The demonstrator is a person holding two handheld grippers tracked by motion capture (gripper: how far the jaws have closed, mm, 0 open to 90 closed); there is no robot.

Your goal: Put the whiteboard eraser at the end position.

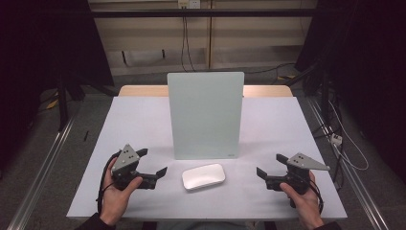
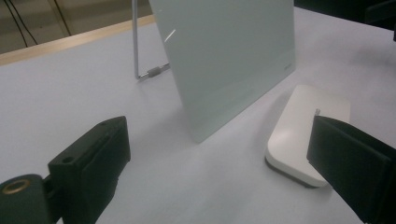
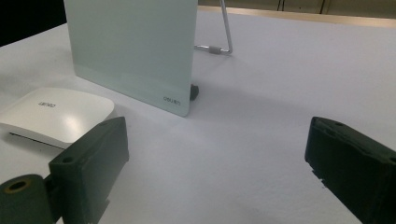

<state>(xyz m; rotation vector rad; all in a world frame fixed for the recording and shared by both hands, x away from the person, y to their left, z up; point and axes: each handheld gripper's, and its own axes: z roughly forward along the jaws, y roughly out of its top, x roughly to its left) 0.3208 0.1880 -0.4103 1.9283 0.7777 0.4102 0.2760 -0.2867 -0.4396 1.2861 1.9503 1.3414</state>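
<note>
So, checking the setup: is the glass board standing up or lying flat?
Standing, leaning slightly back: the glass board rests on its bottom edge, propped by a wire stand behind.

The table carries 1 pale green glass board, propped upright on 1 bent metal stand, and 1 flat white eraser lying just in front of it. There are 2 handheld grippers, the left gripper and the right gripper, each with 2 black jaws spread apart.

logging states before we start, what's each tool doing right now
Left tool: open, holding nothing, beside the white eraser.
Right tool: open, holding nothing, on the eraser's other side.
</note>
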